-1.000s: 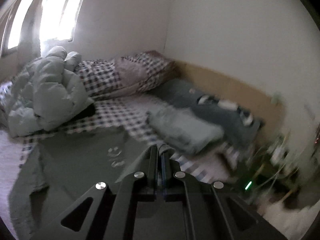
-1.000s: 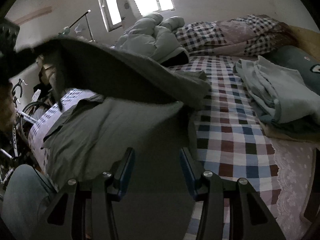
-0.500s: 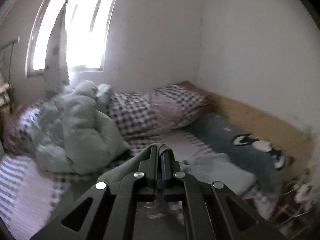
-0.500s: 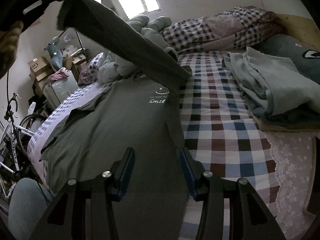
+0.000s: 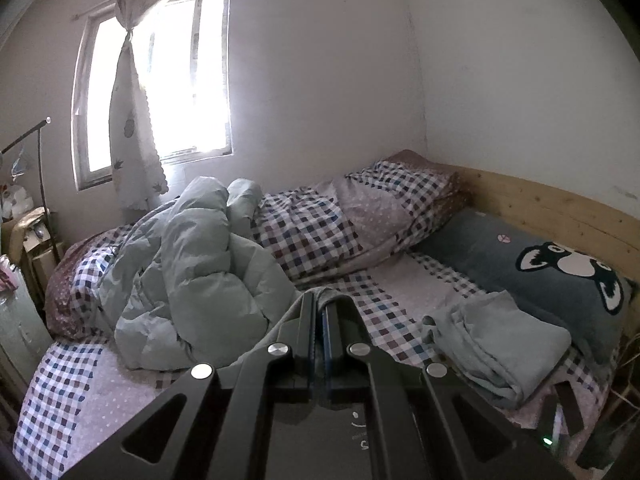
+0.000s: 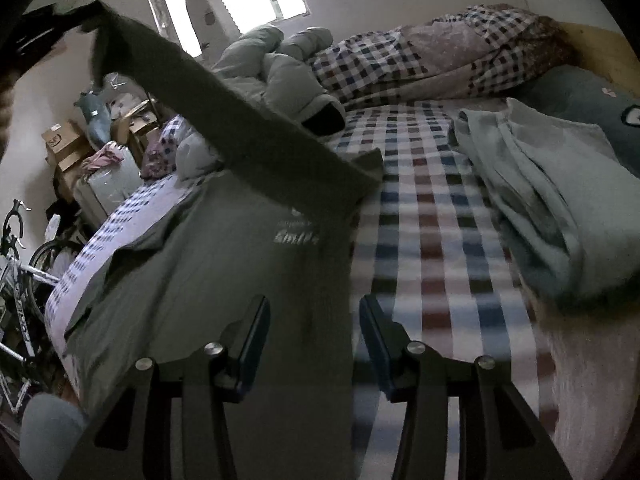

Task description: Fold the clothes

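- The bed [image 6: 440, 240], under a checked sheet, carries everything; it is a soft, yielding base, so I judge that any fold pressed onto it will sink a little rather than crease sharply.
- The grey-green T-shirt [image 6: 224, 264] lies spread on the bed's left half, chest print up, one long edge lifted off the sheet into a taut band that runs up toward the upper left of the right wrist view.
- It looks like thin, limp knit: light, not fragile, not slippery, and with no stiffness of its own. It drapes from wherever it is held, so a single pinch lets the rest sag.
- The pale puffy quilt [image 5: 192, 280] is heaped near the window, and folded light-green laundry [image 5: 500, 348] sits beside the dark cartoon pillow [image 5: 540, 268], both apart from the shirt.
- The left gripper [image 5: 320, 312] is clenched, jaws together, with a ridge of the shirt's cloth pinched between them.
- The right gripper [image 6: 312, 320] hovers above the shirt's lower part, jaws spread wide and holding nothing.
- Best holds, in my judgement: the hem or side seam, where doubled cloth gives the fingers more to bite, and a second hold well along the same edge to keep it straight.
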